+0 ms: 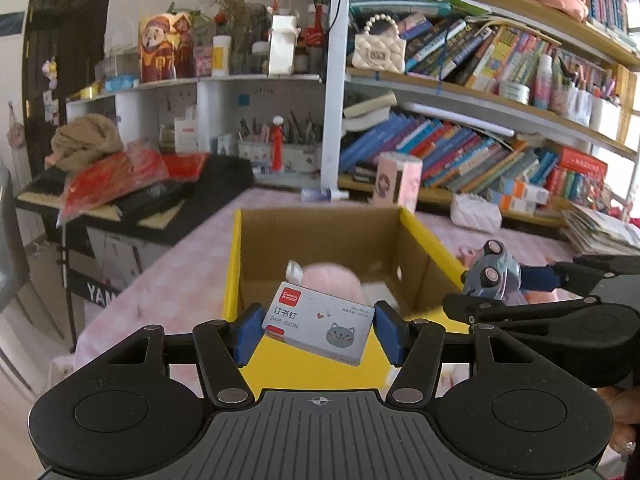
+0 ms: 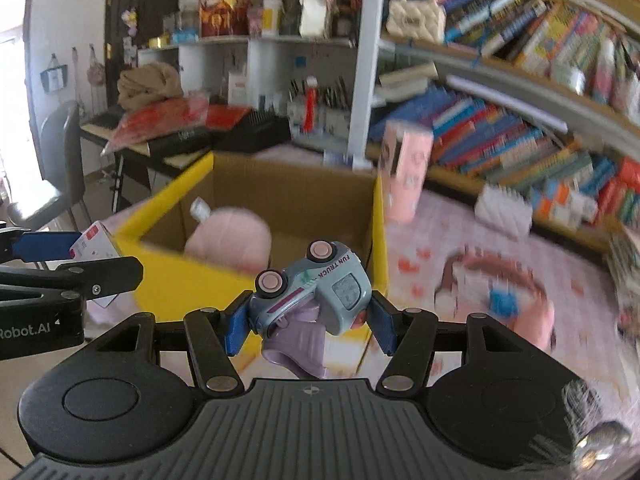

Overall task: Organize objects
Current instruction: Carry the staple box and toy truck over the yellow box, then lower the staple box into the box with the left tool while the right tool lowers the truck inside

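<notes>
The left gripper point(image 1: 318, 330) pinches a small white staple box point(image 1: 318, 326) with a red label and grey cat face, tilted, just before the yellow cardboard box point(image 1: 430, 236). The right gripper point(image 2: 306, 320) clamps a pale blue toy truck point(image 2: 312, 288), wheels upward, beside that box's near right corner; a pink plush point(image 2: 230, 240) lies inside.

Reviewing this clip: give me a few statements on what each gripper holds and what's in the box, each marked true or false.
1. The left gripper is clamped on a box of staples. True.
2. The right gripper is empty. False: it grips a pale blue toy truck, lying on its side with its wheels showing.
3. The yellow cardboard box already holds a pink plush item. True.
4. The toy truck is resting on the box floor. False: it is held in the air near the box's front rim.
5. The box's top is closed. False: it is open.
</notes>
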{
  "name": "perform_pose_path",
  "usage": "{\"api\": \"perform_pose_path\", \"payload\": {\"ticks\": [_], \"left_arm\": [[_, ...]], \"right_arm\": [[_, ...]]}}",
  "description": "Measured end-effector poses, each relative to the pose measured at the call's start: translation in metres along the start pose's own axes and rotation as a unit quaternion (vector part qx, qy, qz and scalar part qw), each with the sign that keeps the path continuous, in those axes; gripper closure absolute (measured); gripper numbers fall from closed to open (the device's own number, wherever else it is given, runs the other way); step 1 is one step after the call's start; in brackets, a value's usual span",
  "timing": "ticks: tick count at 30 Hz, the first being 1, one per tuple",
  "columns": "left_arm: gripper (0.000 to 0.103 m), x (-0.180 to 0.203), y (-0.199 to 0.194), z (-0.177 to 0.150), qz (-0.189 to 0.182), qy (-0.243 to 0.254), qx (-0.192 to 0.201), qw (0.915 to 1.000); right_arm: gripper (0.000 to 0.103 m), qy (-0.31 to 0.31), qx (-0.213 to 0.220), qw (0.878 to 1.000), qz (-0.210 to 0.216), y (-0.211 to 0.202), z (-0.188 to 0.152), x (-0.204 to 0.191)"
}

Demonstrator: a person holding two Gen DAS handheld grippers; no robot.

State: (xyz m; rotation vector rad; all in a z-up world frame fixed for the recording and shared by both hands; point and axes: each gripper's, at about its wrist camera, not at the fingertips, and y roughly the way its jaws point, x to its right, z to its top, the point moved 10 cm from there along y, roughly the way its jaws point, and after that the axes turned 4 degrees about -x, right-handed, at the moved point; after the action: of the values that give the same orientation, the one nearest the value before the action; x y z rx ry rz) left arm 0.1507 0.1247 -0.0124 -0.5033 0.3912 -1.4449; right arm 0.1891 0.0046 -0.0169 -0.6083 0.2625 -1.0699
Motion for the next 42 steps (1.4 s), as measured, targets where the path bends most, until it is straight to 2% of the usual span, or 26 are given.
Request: {"api": "perform_pose_path", "payload": {"ticks": [6,14,20,27,31,36,42], "left_arm": [[0.045,0.002,0.033,0.027,0.016,-0.006,0.007,0.9998],[0.045,0.007,0.068,0.044,0.033,-0.008,-0.008,0.9994],[0.045,0.013,0.100,0.055,0.040,0.000,-0.025,0.9989],[0.045,0.011,0.138,0.061,0.048,-0.001,-0.050,0.9976],[0.045,0.014,0.157,0.061,0.048,0.007,-0.065,0.9967],[0.045,0.022,0.175,0.055,0.045,0.027,-0.087,0.9948],[0.045,0.027,0.190,0.044,0.043,0.043,-0.121,0.9907]], "right_arm": [[0.046,-0.052,0.026,0.998,0.010,0.032,0.036,0.012],[0.045,-0.155,0.007,0.987,0.037,0.083,0.053,0.014],[0.045,-0.227,-0.030,0.971,0.070,0.118,0.048,0.006],[0.045,-0.275,-0.071,0.954,0.093,0.144,0.035,0.007],[0.045,-0.312,-0.094,0.939,0.110,0.154,0.026,0.002],[0.045,-0.329,-0.121,0.926,0.136,0.164,0.020,-0.004],[0.044,-0.327,-0.146,0.921,0.156,0.173,0.015,-0.008]]}}
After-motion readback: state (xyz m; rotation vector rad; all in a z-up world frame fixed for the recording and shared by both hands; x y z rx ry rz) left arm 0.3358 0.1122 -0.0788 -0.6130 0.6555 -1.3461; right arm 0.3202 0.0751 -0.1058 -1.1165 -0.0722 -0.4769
